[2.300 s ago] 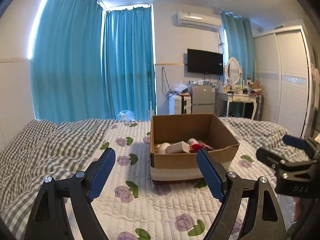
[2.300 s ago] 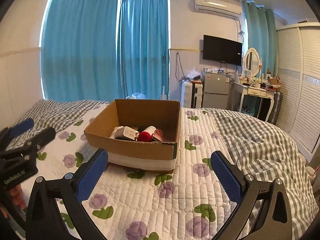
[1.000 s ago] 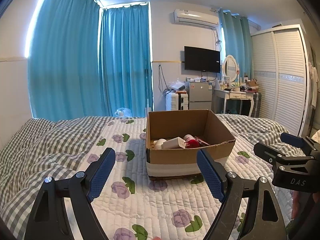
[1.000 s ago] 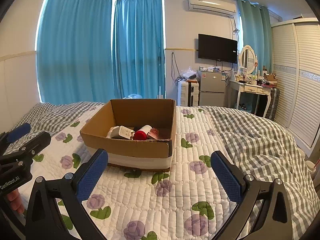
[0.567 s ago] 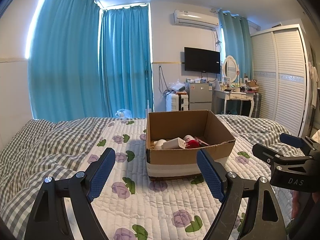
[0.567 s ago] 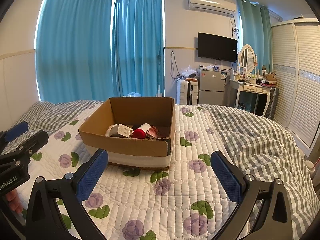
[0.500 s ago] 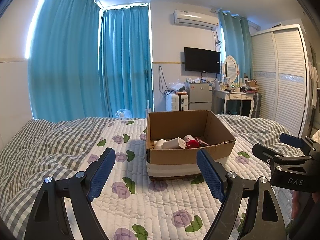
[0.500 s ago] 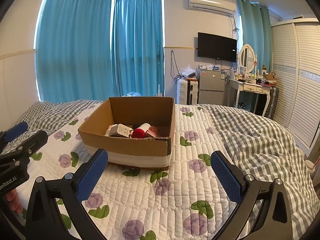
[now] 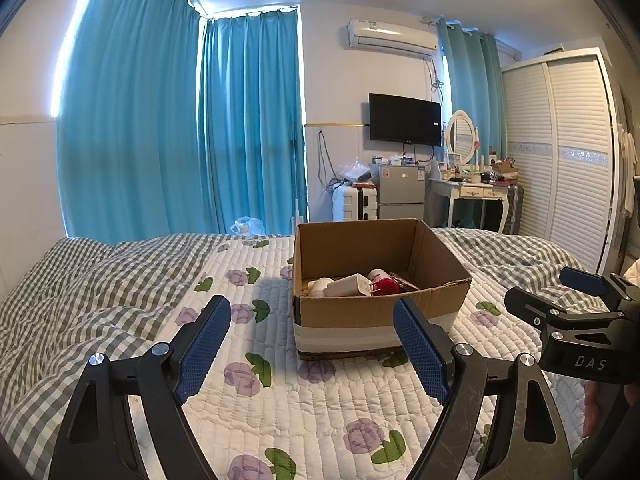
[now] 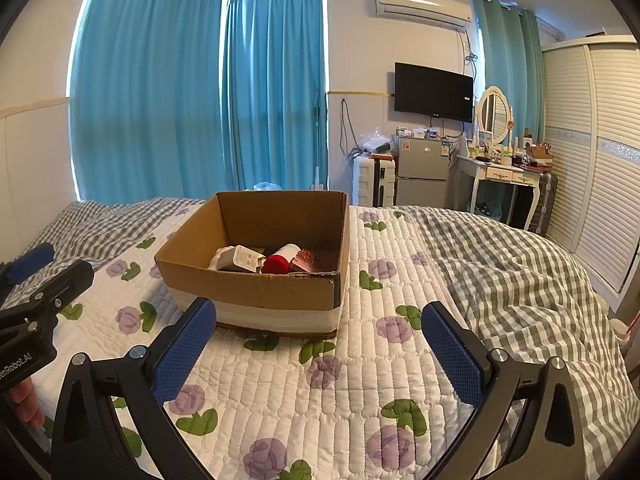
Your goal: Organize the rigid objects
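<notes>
An open cardboard box [image 9: 376, 312] stands on the quilted bed; it also shows in the right wrist view [image 10: 256, 288]. Inside lie a white bottle [image 9: 347, 285], a red-capped container [image 9: 383, 283] and a dark reddish item [image 10: 307, 259]; the white bottle [image 10: 240, 258] and the red cap [image 10: 277, 265] show in the right view too. My left gripper [image 9: 312, 344] is open and empty, held above the quilt in front of the box. My right gripper [image 10: 320, 344] is open and empty, also in front of the box. Each gripper shows at the edge of the other's view.
The bed has a floral white quilt [image 10: 320, 392] and a grey checked blanket [image 10: 512, 280] on both sides. Beyond the bed stand blue curtains [image 9: 180, 140], a suitcase [image 9: 354, 204], a small fridge [image 9: 400, 196], a dressing table [image 9: 472, 190] and a wardrobe [image 9: 568, 176].
Both grippers have drawn back slightly from the box over the last two seconds and have been nearly still since. Both stay open and empty.
</notes>
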